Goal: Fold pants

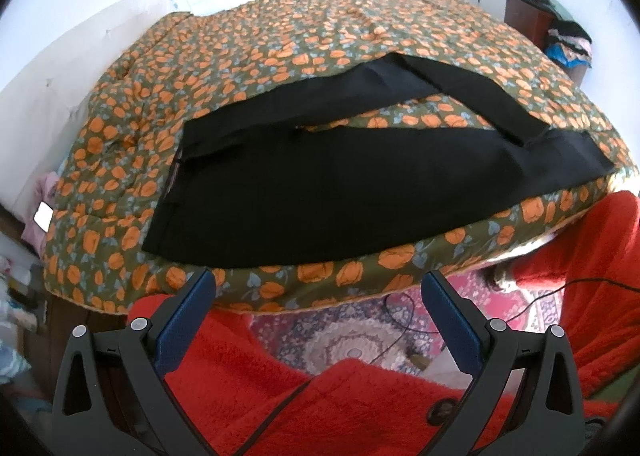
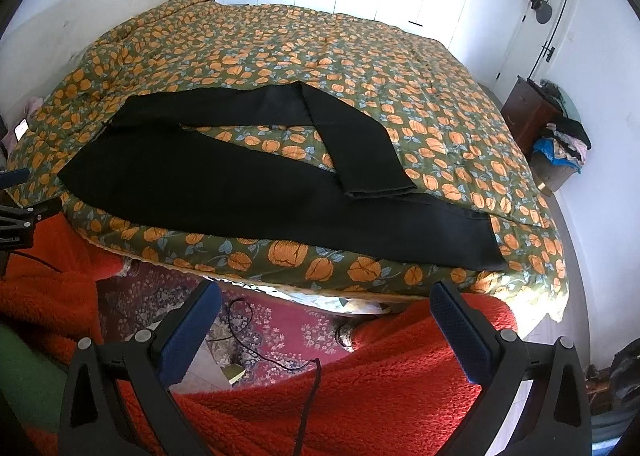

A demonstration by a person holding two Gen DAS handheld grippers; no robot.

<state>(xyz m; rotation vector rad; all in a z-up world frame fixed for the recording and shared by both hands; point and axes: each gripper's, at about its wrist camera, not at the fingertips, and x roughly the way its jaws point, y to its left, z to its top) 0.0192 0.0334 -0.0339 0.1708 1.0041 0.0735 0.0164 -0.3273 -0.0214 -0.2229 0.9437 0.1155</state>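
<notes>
You held your left claw with its jaws spread wide and nothing between them, hanging just off the near edge of the bed, above your red fleece coat. Your right claw was likewise wide apart and empty, off the same near edge toward the bed's right corner.

The black pants lay spread along that near edge, waistband toward the left end of the bed, one leg running straight along the edge toward the right corner. The other leg splayed away toward the middle of the bed and doubled back on itself, its hem resting on or just beside the straight leg; quilt showed through the gap between them.

The cloth looked thin, limp and light, so it would likely sag and drag on the floral quilt, which might bunch beneath it. You would probably do best to pinch the doubled leg at its hem and the waistband corner, taking both layers, and to lift rather than slide.
</notes>
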